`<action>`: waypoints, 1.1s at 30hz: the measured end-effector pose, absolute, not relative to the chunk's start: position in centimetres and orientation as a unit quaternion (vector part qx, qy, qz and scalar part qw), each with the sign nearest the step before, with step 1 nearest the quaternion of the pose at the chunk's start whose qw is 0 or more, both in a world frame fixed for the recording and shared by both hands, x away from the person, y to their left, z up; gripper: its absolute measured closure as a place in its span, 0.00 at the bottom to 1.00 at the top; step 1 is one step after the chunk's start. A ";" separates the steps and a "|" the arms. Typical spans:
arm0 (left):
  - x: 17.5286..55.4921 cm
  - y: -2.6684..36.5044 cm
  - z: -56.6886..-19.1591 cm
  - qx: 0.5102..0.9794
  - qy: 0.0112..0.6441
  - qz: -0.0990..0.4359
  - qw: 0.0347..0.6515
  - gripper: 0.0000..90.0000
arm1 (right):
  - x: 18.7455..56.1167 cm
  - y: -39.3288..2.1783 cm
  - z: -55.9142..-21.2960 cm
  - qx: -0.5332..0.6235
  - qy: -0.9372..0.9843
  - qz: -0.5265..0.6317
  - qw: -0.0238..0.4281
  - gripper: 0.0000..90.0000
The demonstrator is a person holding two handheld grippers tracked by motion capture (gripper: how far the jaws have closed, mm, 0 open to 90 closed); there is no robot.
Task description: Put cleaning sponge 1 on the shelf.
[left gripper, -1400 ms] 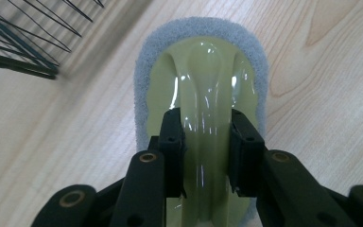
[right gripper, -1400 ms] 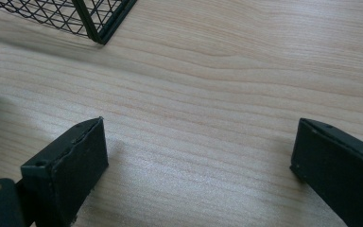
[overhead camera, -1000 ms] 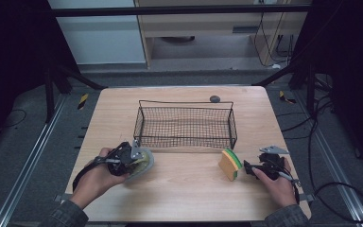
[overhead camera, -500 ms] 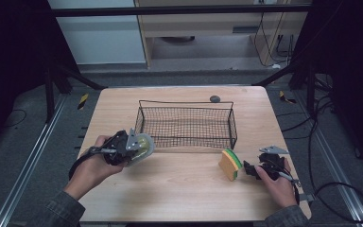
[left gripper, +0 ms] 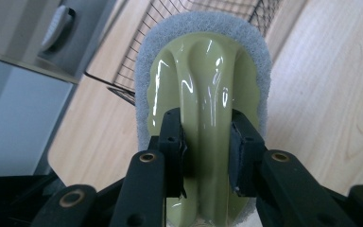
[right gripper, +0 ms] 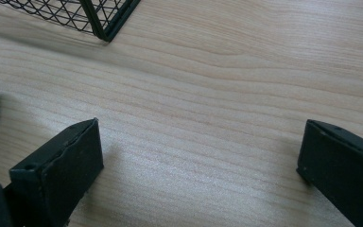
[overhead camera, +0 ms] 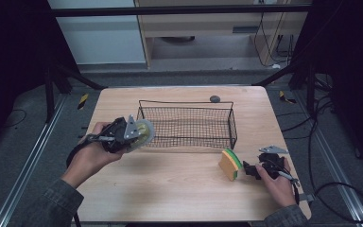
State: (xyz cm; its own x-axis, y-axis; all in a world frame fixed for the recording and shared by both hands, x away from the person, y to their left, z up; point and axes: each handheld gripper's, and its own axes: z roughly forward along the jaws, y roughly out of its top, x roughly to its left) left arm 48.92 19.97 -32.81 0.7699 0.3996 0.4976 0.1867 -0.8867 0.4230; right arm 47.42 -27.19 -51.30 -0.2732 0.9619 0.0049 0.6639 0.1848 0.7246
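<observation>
Scrub pad (left gripper: 203, 61), clamped in left gripper (left gripper: 207, 146), now lifted off table (overhead camera: 170, 198) beside wire basket (overhead camera: 186, 124), ready for dropping in; right gripper (right gripper: 198, 165) wide open, empty.

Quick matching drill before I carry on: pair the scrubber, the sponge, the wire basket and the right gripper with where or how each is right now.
Things:
1. scrubber
2. sponge
3. wire basket
4. right gripper

States:
A. jaws open, nothing between them
B. standing on edge on the table
C. clamped in the left gripper, off the table beside the basket's left end
D. in the middle of the table, nothing in it

Pairs: 1-C, 2-B, 3-D, 4-A
</observation>
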 end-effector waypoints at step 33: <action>55.4 17.4 -31.2 0.913 0.096 0.350 0.184 0.78 | 47.4 -27.2 -51.3 0.554 0.734 0.313 0.240 0.01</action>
State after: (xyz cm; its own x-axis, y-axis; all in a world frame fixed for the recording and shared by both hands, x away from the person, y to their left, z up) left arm 55.39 17.40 -31.18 0.7368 0.3039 0.6040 0.0462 -0.9138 0.4034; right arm 47.36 -27.17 -51.32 -0.2718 0.9623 -0.0052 0.6626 0.1911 0.7242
